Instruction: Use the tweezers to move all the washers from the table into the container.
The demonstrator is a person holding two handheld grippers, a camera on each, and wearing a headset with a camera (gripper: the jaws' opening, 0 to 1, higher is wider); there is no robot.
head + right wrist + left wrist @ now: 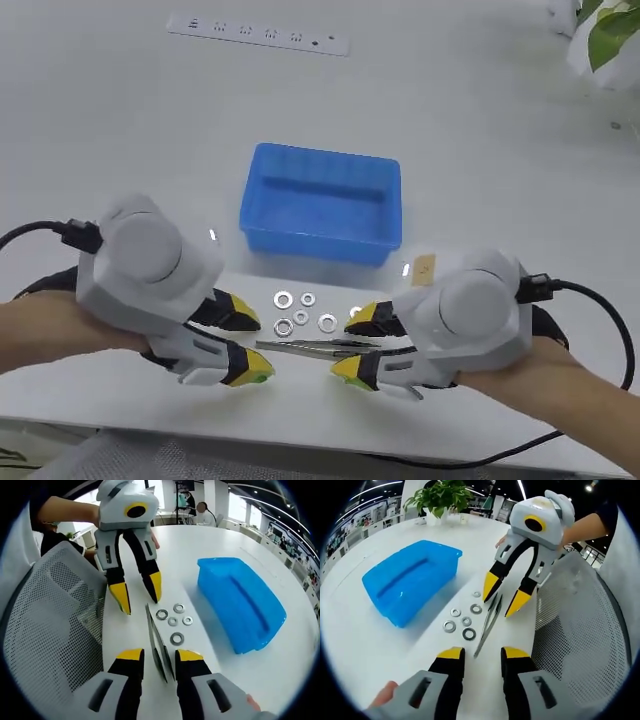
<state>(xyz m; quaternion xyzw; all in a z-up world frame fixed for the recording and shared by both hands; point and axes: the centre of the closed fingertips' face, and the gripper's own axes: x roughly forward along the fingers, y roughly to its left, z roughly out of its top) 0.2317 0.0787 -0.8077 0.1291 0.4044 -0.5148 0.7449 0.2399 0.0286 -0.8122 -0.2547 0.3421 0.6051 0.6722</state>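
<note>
Several metal washers (301, 317) lie on the white table just in front of the blue container (322, 200), which holds nothing I can see. Thin metal tweezers (315, 346) lie flat near the front edge, between the two grippers. My left gripper (250, 343) is open at the tweezers' left end. My right gripper (348, 345) is open at their right end. In the right gripper view the tweezers (157, 640) run into the gap between my open jaws, beside the washers (172, 621). In the left gripper view the tweezers (487, 622) point away towards the right gripper (505, 597).
A white power strip (258, 33) lies at the back of the table and a plant (610, 30) stands at the back right. The table's front edge is just below the grippers. A mesh chair (575, 630) sits beside it.
</note>
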